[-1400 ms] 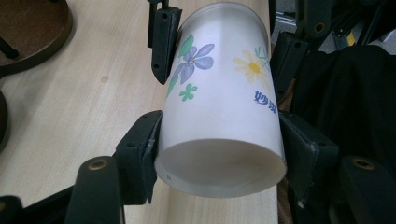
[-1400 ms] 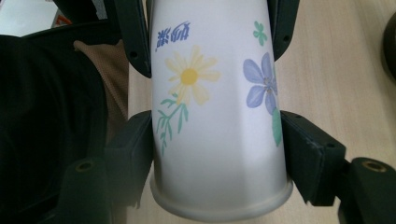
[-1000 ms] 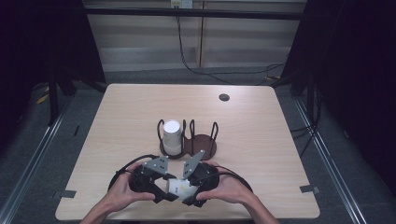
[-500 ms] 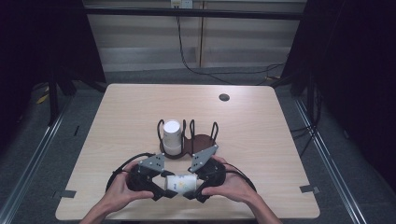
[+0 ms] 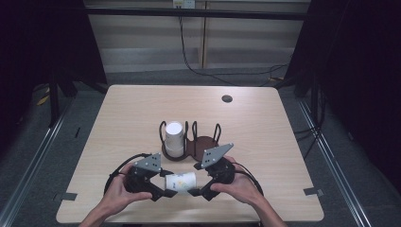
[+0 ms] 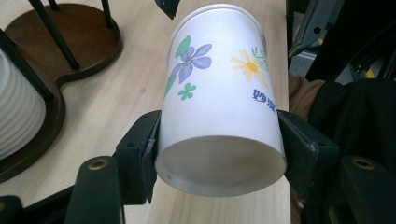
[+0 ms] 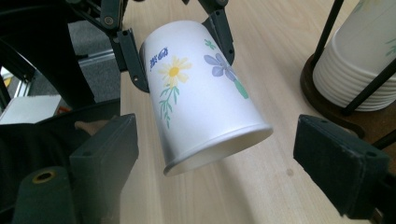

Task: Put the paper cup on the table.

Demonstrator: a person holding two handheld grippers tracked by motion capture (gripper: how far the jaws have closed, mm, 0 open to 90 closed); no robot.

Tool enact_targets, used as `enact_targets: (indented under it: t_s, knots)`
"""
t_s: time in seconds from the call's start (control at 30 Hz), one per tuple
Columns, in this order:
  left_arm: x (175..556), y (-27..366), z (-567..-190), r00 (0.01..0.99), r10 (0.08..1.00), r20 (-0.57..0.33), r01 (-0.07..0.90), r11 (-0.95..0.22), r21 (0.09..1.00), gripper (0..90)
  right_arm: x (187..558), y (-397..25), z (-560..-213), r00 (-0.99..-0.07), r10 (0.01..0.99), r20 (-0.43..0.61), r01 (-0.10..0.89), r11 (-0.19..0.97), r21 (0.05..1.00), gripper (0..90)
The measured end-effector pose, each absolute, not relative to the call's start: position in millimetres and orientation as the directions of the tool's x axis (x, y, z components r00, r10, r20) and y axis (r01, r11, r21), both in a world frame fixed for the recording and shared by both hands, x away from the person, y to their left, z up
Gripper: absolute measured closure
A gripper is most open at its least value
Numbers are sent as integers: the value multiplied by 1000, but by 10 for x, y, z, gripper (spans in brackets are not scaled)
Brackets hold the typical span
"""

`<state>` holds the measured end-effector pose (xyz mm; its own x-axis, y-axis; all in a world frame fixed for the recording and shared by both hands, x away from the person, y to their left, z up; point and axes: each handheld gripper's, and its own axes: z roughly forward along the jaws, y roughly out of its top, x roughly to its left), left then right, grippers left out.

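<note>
One flowered paper cup [image 5: 181, 181] is lying on its side just in front of the cup rack [image 5: 189, 144], its long axis running left to right between your hands, closed base toward your left and rim toward your right. Your left hand-held gripper [image 6: 219, 144] is clamping it near the base, jaws pressing both sides. Your right hand-held gripper [image 7: 219, 154] is standing wide, its jaws flanking the rim [image 7: 219, 147] without touching. So the right one is meeting the cup mouth-on. The rack's left bay is holding a white stack of cups [image 5: 174, 137]; its right bay is sitting bare on the counter [image 5: 265, 123].
</note>
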<state>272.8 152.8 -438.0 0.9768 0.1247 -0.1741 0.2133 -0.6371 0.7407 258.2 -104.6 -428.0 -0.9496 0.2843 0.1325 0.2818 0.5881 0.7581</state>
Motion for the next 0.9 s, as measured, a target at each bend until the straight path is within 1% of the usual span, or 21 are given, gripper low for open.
enact_targets:
  t_s: [0.1, 0.47, 0.67, 0.7, 0.9]
  knots:
    - [2732, 1551, -4383, 977, 135, -163, 212, -621, 754, 364, 2584, -1064, -4273, -948, 289, 136, 285, 570, 771, 141]
    - [2723, 1609, -4360, 971, 156, -179, 236, -552, 800, 364, 2598, -1211, -4237, -933, 317, 173, 315, 481, 818, 148]
    - [2700, 1608, -4348, 975, 154, -160, 219, -541, 812, 364, 2590, -1291, -4256, -924, 325, 201, 335, 435, 836, 148]
    - [2699, 1605, -4344, 976, 142, -165, 216, -538, 815, 364, 2589, -1301, -4258, -922, 328, 205, 339, 431, 836, 148]
    - [2673, 1596, -4328, 977, 149, -152, 208, -520, 829, 364, 2587, -1375, -4257, -917, 326, 230, 349, 376, 858, 148]
